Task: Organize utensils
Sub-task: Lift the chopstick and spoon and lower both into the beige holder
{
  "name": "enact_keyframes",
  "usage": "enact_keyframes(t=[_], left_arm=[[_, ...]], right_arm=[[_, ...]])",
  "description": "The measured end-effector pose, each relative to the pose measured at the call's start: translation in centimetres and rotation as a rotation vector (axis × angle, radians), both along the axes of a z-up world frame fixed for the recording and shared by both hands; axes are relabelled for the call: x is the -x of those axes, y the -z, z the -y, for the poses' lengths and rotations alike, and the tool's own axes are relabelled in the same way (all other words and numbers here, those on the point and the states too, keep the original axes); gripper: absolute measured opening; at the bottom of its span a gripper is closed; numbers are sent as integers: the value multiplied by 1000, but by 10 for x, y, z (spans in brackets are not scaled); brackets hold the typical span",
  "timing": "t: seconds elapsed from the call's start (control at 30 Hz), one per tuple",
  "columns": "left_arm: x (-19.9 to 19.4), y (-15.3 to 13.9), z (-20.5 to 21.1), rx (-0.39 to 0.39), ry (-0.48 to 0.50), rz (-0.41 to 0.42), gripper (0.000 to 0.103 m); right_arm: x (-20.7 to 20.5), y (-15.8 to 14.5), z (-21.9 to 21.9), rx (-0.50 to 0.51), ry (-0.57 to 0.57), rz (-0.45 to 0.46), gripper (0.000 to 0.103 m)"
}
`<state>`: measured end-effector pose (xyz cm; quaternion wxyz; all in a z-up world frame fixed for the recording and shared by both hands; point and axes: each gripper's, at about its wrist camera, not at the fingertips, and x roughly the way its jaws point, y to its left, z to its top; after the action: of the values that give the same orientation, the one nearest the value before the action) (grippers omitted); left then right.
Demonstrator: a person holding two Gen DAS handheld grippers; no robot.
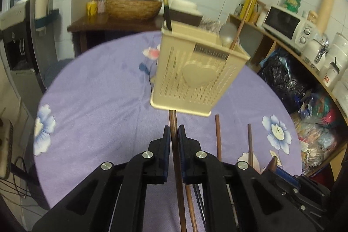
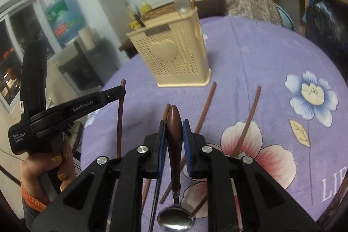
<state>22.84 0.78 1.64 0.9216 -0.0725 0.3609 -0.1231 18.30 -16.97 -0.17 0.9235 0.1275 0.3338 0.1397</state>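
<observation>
1. The left gripper is clenched on a brown chopstick, which runs between its fingers and pokes past the tips.
2. The right gripper grips a spoon by its wooden handle, bowl hanging low.
3. The cream holder stands on the purple tablecloth ahead of both grippers.

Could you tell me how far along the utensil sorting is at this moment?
Partway. The beige holder already contains some utensils. The left gripper holds a chopstick; the right gripper holds a brown-handled spoon. Several loose chopsticks remain on the purple tablecloth.
</observation>
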Motion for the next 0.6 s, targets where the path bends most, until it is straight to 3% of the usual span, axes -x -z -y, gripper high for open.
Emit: enact_keyframes(t=[0.37,0.6], left_arm=[[35,-50,-18,30,-51,185,9],[35,-59,-23,39,-59,216,9]], right_arm=[[24,-38,-1,104,-15,143,16],[21,-47,5,136,-4,175,16]])
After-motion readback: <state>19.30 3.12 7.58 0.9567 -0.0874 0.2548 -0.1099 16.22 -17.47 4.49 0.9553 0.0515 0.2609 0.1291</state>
